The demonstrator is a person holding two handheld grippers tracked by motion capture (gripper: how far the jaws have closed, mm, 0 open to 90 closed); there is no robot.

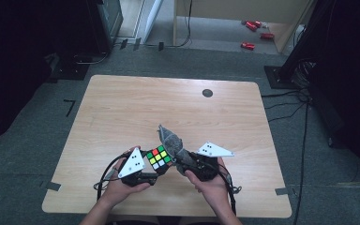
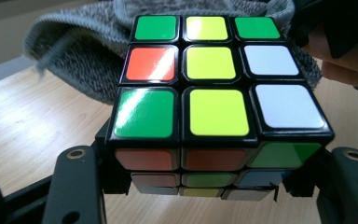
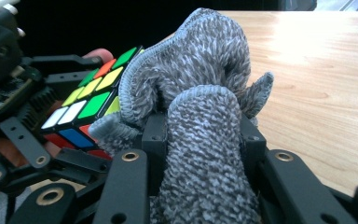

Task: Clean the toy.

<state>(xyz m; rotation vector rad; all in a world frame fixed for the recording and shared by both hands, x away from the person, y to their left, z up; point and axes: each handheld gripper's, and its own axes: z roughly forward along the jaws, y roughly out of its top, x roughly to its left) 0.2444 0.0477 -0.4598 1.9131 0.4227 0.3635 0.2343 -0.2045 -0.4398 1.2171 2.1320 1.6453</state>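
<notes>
Item: puzzle cube (image 2: 214,100) — we clamp it in our left gripper (image 2: 209,186); grey cloth (image 3: 200,121) — pinched in our right gripper (image 3: 200,154), touching the cube.

The wooden table (image 1: 122,112) lies bare across the upper and middle frame of the high view, broken only by a small dark round disc (image 1: 207,93) at upper right of centre, so a hand could pass freely there. At lower centre the room is crowded: the Rubik's cube (image 1: 159,157), the grey knitted cloth (image 1: 171,140) touching it, and both hands block the way. Bare strips remain at the lower left and lower right corners.
</notes>
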